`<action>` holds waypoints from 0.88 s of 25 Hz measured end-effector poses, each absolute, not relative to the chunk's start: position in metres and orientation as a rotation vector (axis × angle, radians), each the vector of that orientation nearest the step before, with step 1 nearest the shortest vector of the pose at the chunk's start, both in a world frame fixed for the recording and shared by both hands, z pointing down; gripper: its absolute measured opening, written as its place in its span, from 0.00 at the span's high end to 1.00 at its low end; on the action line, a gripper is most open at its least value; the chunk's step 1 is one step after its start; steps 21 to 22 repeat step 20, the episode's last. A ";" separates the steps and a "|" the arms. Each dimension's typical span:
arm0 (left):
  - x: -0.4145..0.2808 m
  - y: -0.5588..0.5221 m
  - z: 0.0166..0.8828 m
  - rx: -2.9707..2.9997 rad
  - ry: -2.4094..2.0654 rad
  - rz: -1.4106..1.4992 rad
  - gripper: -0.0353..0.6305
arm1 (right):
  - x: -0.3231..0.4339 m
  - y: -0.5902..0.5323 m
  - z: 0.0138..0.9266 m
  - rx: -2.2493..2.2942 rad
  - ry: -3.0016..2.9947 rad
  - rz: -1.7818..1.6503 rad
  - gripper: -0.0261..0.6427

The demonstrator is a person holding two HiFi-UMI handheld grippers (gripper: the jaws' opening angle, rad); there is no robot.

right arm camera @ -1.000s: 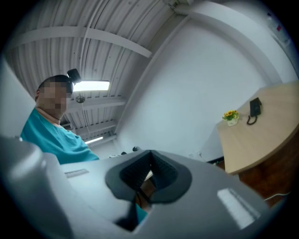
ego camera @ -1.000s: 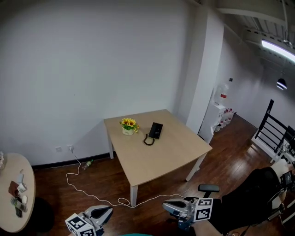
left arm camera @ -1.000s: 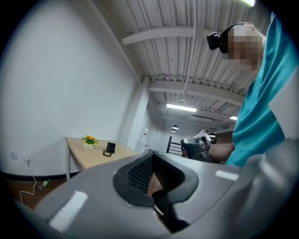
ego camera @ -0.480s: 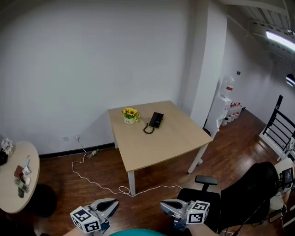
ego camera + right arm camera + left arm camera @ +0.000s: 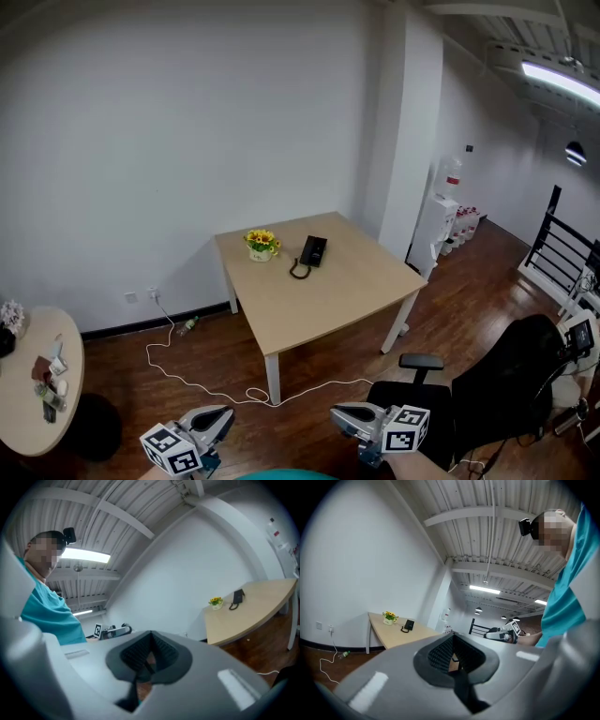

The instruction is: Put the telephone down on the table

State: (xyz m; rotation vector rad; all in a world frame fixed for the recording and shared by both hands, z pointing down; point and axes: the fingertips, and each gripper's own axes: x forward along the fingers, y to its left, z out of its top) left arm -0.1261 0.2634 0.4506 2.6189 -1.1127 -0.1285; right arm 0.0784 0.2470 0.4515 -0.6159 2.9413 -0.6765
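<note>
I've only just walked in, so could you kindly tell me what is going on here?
A person stands well back from the table, holding the left claw and the right claw low in front. Both are shut and empty. The black telephone already lies on the table beside a pot of yellow flowers. Nothing is being handled at this moment.

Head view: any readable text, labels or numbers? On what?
None readable in any view.
Left tool, right tool: square markers only, no letters.
Flower pot: print, if any, too small.
Bottle, red label: too small to read.
</note>
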 end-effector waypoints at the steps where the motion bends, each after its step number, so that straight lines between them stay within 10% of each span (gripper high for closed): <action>1: -0.129 0.264 0.451 2.616 -1.111 -0.128 0.94 | 0.076 0.248 0.450 -0.620 2.944 -0.671 0.96; 22: -0.146 0.280 0.446 2.631 -1.108 -0.160 0.94 | 0.063 0.261 0.442 -0.654 2.973 -0.625 0.96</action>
